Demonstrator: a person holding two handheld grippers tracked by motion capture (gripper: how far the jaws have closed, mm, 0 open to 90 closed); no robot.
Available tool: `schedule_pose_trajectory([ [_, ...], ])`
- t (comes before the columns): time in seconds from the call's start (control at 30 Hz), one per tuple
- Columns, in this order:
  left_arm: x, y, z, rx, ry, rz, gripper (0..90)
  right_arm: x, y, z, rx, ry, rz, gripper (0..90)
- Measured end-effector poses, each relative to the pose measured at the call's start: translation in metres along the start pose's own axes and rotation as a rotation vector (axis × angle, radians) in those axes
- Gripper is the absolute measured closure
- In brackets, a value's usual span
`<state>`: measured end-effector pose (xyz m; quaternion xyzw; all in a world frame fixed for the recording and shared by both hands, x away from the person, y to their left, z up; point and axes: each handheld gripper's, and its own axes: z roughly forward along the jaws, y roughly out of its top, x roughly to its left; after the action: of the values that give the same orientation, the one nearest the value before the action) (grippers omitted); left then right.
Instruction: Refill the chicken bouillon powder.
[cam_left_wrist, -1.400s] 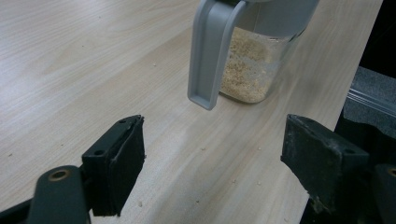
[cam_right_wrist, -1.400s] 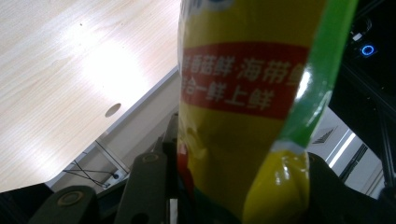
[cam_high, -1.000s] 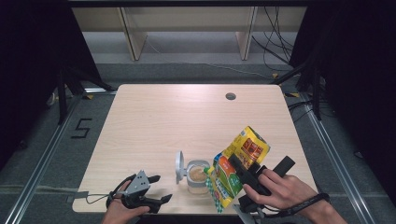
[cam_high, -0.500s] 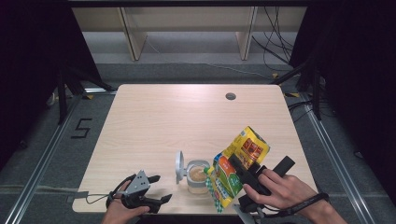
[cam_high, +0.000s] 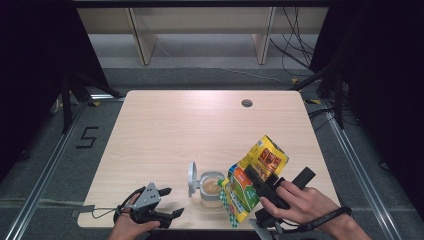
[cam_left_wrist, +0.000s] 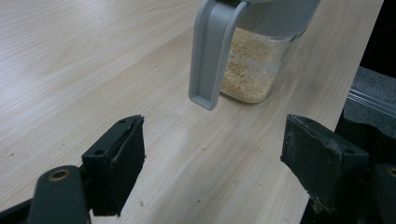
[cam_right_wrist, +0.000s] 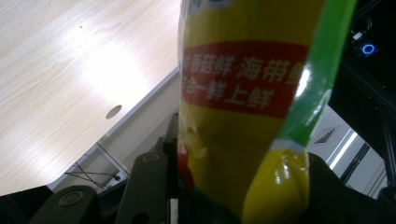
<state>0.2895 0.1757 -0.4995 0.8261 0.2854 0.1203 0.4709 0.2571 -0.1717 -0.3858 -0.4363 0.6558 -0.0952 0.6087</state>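
Note:
A clear jar with a grey flip lid standing open holds beige granules near the table's front edge; in the left gripper view the jar stands just ahead. A yellow and green packet is tipped with its lower end over the jar's mouth, and my right gripper is shut on it. In the right gripper view the packet sits between the jaws. My left gripper rests at the front left, open, with bare table between its jaws.
The light wooden table has a round cable hole at the back right. Small crumbs lie on the wood near the jar. Dark floor and shelf legs lie beyond the far edge.

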Motion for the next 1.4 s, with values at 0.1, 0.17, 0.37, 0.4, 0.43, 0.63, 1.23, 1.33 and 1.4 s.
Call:
schedule_pose_trajectory([
  [0.1,0.0001,0.0,-0.0001,0.001,0.0,0.001,20.9,-0.0003,-0.0002,-0.0001,0.001,0.01,0.007,64.7],
  [0.17,0.0003,0.0,-0.0003,0.003,0.003,0.005,20.9,0.0003,-0.0008,-0.0002,0.0,0.008,0.011,64.7],
  [0.37,0.0004,0.0001,-0.0002,0.004,0.003,0.005,20.9,0.0009,-0.0009,0.0,-0.001,0.01,0.013,64.7],
  [0.4,0.0005,0.0001,-0.0003,0.005,0.003,0.006,20.9,0.0008,-0.0009,0.0,-0.002,0.01,0.013,64.7],
  [0.43,0.0005,0.0001,-0.0004,0.005,0.004,0.007,20.9,0.0008,-0.001,0.0001,-0.001,0.009,0.013,64.7],
  [0.63,0.0,-0.0001,0.0,0.0,0.001,0.002,20.9,0.0004,-0.0011,0.0004,-0.001,0.008,0.012,64.7],
  [1.23,0.0,0.0,0.0002,0.001,0.0,0.002,20.9,0.0001,-0.0022,0.0009,-0.003,0.018,0.013,64.8],
  [1.33,0.0001,0.0,0.0,0.001,0.0,0.001,20.9,-0.0003,-0.002,0.0014,-0.011,0.017,0.007,67.5],
  [1.4,0.0002,-0.0001,0.0,0.0,0.001,0.001,20.9,-0.0004,-0.0023,0.0016,-0.015,0.016,0.001,67.6],
])
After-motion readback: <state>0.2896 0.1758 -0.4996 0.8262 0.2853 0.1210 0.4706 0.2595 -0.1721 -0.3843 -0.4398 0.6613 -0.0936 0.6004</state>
